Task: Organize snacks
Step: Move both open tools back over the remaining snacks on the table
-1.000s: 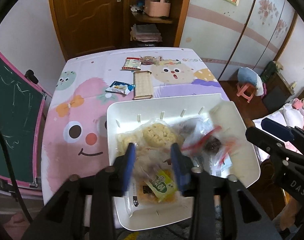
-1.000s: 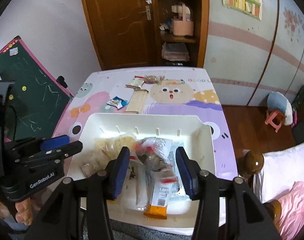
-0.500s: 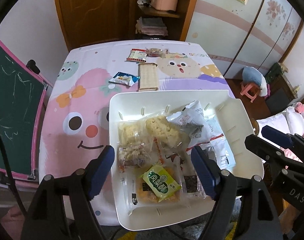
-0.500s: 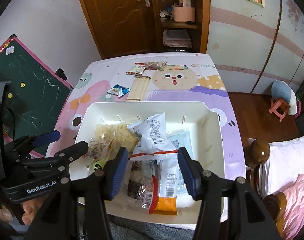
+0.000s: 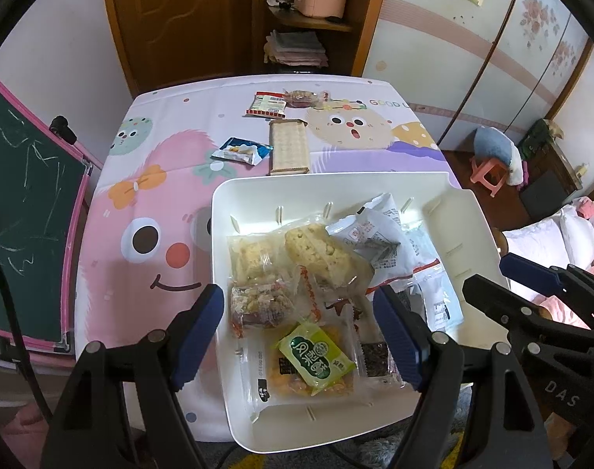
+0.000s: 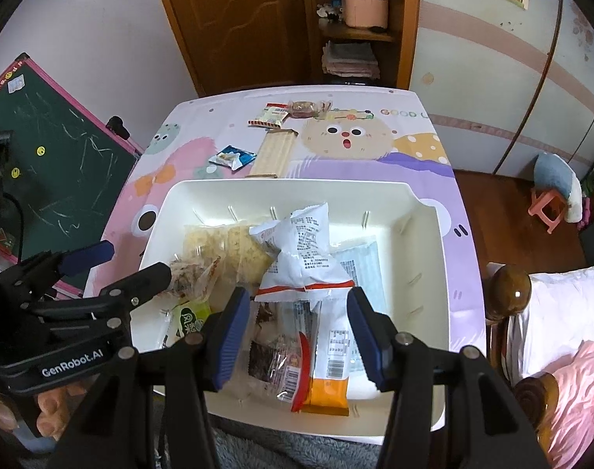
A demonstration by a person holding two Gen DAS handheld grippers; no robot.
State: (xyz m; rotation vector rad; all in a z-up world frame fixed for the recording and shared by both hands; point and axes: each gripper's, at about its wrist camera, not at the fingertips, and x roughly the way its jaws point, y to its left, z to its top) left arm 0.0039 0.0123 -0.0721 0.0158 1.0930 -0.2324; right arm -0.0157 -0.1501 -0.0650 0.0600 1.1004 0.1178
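Observation:
A white bin (image 5: 336,187) on the cartoon tablecloth holds several wrapped snacks: a green packet (image 5: 316,355), rice crisp cakes (image 5: 320,254) and a white printed packet (image 5: 379,242). My left gripper (image 5: 297,312) hovers above the bin's near-left part, open wide with nothing between its blue pads. My right gripper (image 6: 299,312) hangs open over the near-right part. The white packet (image 6: 305,250) and an orange-ended packet (image 6: 328,371) lie loose below it. Each gripper shows at the edge of the other's view, the right gripper (image 5: 531,305) and the left gripper (image 6: 101,273).
Beyond the bin lie a long biscuit pack (image 5: 289,148), a blue packet (image 5: 240,150), a red-and-white packet (image 5: 266,103) and a dark red wrapped snack (image 5: 303,97). A green chalkboard (image 5: 23,203) leans at the left. A bed with pillows (image 6: 551,312) lies to the right.
The left jaws have spread wide apart above the bin. A blurred packet seen moving over the bin's right side now lies still among the snacks. Both views have pulled back slightly.

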